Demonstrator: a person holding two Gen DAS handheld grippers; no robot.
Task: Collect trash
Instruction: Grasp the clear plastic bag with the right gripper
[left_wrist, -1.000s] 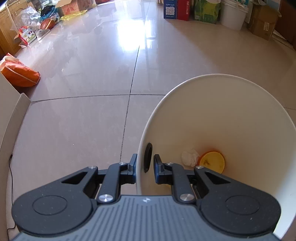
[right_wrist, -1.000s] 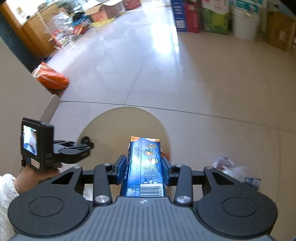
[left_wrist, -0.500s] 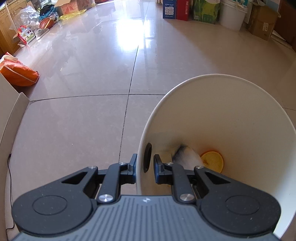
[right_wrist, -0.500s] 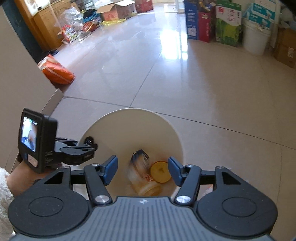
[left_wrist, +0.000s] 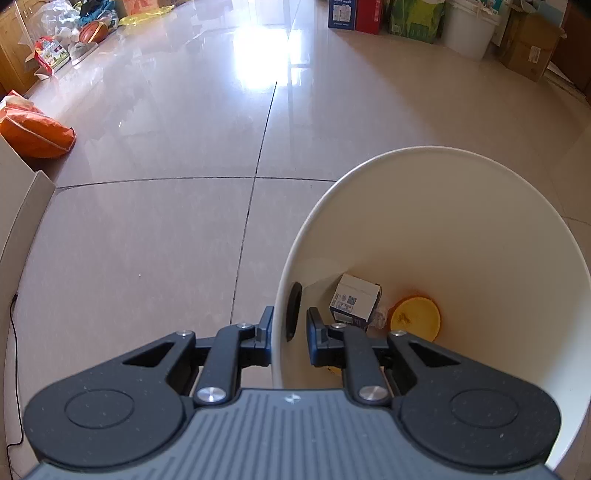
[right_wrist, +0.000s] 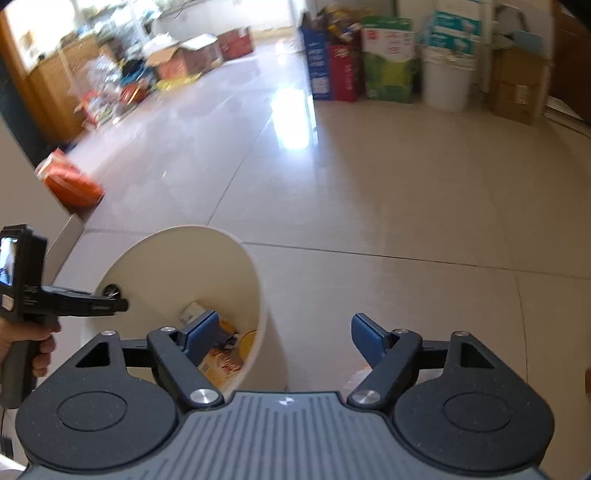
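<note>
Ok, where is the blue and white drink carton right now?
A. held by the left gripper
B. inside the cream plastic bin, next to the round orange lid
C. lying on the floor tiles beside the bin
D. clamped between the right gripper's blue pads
B: the left wrist view shows the blue and white drink carton at the bottom of the cream plastic bin, beside the round orange lid; the right gripper is open and empty.

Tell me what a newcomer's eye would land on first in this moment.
The cream bin fills the near right of the left wrist view, with the left gripper clamped on its rim. At its bottom lie a drink carton and a yellow lid. The right gripper, its jaws just opened and empty, hangs beside the bin, over the glossy tiled floor.
</note>
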